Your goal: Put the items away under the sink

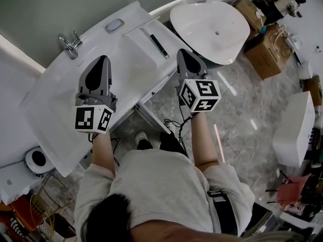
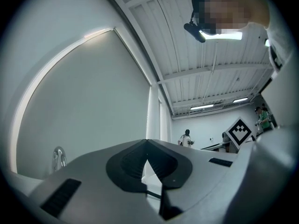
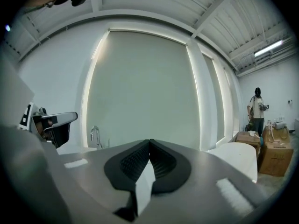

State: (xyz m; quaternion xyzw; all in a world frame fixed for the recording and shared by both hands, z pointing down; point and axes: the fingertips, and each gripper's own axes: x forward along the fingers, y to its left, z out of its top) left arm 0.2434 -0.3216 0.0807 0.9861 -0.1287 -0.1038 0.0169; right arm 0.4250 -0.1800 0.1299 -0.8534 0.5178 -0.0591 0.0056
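On the white sink counter (image 1: 60,110) lie a small grey oval dish (image 1: 115,25), a thin white stick (image 1: 142,26) and a long black item (image 1: 159,46). A chrome faucet (image 1: 69,44) stands at the counter's back edge. My left gripper (image 1: 103,59) hovers over the basin, shut and empty. My right gripper (image 1: 182,52) hangs past the counter's right end, near the black item, also shut and empty. Both point up and away from the counter; the left gripper view shows shut tips (image 2: 147,141) against wall and ceiling, and the right gripper view shows shut tips (image 3: 149,141) with the faucet (image 3: 95,136) behind.
A white freestanding tub (image 1: 212,24) stands right of the counter, with cardboard boxes (image 1: 265,49) beyond it. A white box (image 1: 295,130) sits on the marble floor at right. A round white device (image 1: 38,159) and a wire basket (image 1: 43,200) are at lower left. A person (image 3: 257,106) stands far off.
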